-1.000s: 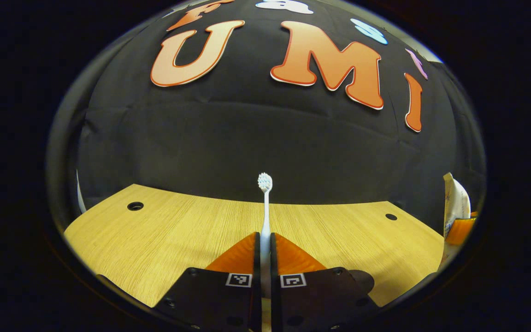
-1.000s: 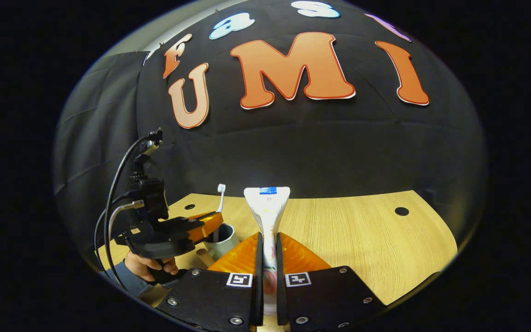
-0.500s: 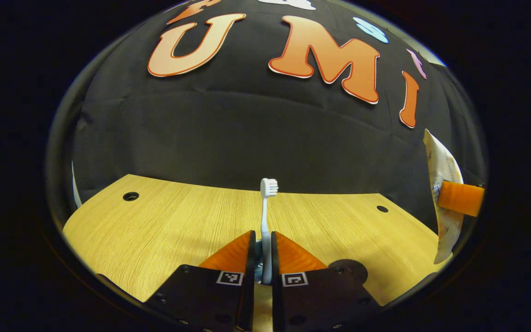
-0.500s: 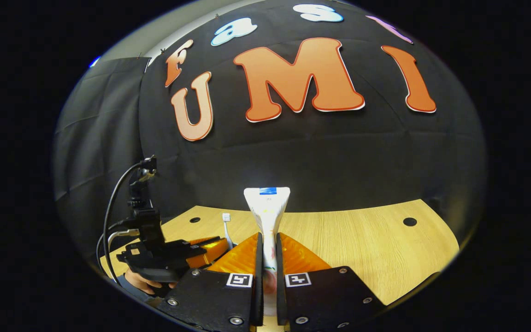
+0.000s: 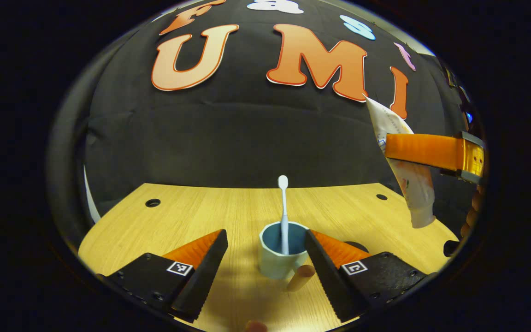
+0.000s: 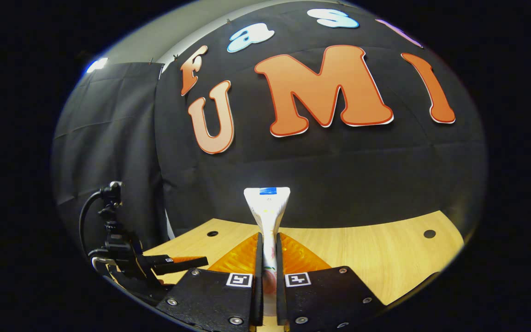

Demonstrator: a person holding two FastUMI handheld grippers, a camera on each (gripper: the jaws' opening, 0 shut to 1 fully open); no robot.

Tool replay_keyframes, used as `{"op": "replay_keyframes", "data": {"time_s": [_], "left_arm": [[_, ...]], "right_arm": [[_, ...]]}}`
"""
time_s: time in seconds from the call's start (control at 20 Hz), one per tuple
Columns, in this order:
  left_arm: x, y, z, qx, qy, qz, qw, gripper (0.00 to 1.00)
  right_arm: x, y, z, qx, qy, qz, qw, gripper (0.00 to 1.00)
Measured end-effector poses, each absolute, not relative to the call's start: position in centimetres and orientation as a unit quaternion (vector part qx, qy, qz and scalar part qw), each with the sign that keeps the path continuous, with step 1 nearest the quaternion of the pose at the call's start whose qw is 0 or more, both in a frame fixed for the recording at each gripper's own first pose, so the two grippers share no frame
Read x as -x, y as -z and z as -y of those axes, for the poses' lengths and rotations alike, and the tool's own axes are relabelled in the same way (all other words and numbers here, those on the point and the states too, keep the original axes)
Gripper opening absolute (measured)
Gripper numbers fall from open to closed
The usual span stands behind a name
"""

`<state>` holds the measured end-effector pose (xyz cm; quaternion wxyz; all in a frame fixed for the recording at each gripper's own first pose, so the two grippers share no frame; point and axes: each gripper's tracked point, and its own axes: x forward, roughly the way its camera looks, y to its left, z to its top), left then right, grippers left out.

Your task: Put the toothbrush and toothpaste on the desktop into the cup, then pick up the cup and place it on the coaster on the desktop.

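In the left gripper view a pale cup (image 5: 278, 258) with a blue inside and a wooden handle (image 5: 300, 278) stands on the wooden desktop (image 5: 210, 216). A white toothbrush (image 5: 284, 207) stands upright in it, head up. My left gripper (image 5: 265, 235) is open, its fingers apart on either side of the cup and touching nothing. A dark round coaster (image 5: 360, 246) lies just right of the cup, partly behind a finger. My right gripper (image 6: 268, 236) is shut on the white toothpaste tube (image 6: 268, 207), held upright above the table. That tube (image 5: 408, 184) hangs in the air to the cup's right.
Round cable holes (image 5: 153, 203) (image 5: 380, 197) sit near the desktop's far corners. The booth's black cloth wall stands behind the table. In the right gripper view the left gripper's body and cables (image 6: 122, 258) are at the lower left.
My left gripper has opened and let the toothbrush go into the cup, then drawn back. The right gripper, still on the tube, has risen and come closer to the cup.
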<state>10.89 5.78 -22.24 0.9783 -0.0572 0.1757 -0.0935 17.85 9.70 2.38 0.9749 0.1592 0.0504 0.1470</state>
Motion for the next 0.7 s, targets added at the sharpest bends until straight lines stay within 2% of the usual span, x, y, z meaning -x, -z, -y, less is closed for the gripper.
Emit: {"op": "replay_keyframes", "data": {"time_s": [0.7], "left_arm": [[-4.1, 20.2, -12.8, 0.046, 0.049, -0.121, 0.990, 0.98]], "right_arm": [[-22.9, -3.1, -15.1, -0.177, -0.175, -0.010, 0.969, 0.12]]}}
